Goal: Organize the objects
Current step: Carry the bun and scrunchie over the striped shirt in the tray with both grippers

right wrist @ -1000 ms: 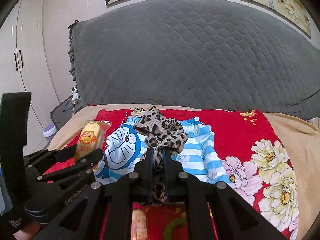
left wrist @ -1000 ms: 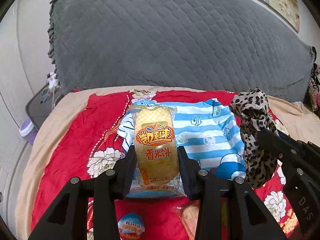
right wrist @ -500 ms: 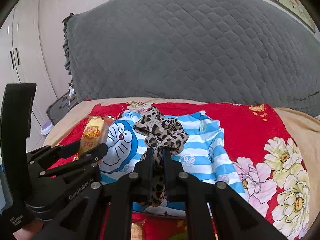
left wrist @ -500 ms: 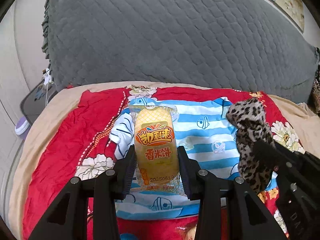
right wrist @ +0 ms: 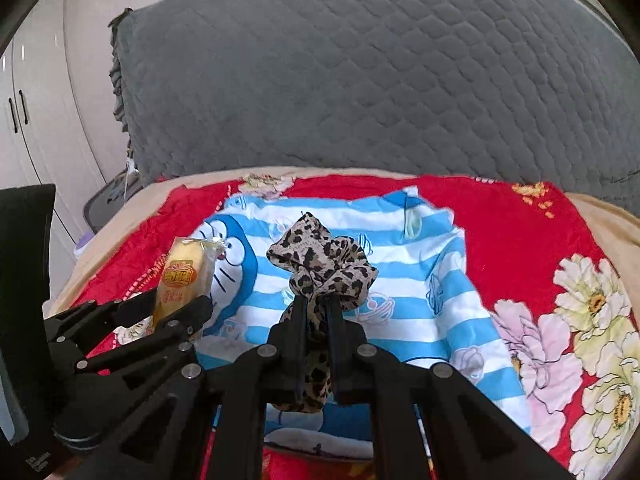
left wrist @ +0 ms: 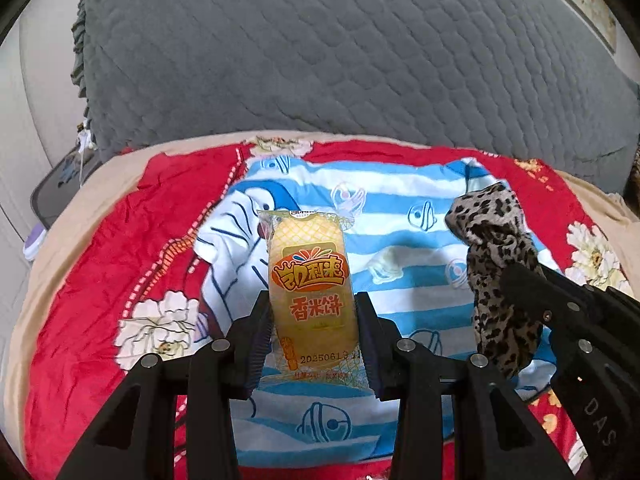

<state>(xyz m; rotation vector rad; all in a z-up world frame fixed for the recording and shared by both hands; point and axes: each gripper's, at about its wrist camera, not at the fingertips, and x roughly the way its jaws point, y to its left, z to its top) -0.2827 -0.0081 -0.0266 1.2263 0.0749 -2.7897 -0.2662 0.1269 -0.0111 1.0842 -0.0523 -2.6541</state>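
A large grey quilted headboard cover (left wrist: 340, 52) fills the far side of the scene, rising behind a bed (left wrist: 48, 248) with a beige sheet. Over the bed lies a red blanket printed with white and cream flowers (left wrist: 100, 280), and on the middle of that blanket lies a blue-and-white striped cotton shirt with a cartoon cat print (left wrist: 400, 240), spread flat. At far left, beside the bed, stand white wardrobe doors with dark handles (right wrist: 24, 120) and a dark low stand (left wrist: 56, 188). The left gripper (left wrist: 314, 336) is clamped on a yellow plastic-wrapped rice cake with orange lettering (left wrist: 312, 292), its two pads pressing the packet's lower sides so the packet stands upright above the striped shirt. To its right, the right gripper (right wrist: 316, 320) is closed tightly on a crumpled brown-and-black leopard-print fabric piece (right wrist: 320, 264), which bunches up beyond the fingertips and hangs down between the fingers, also above the shirt. The two grippers sit side by side, near each other but apart, both angled down toward the bed.
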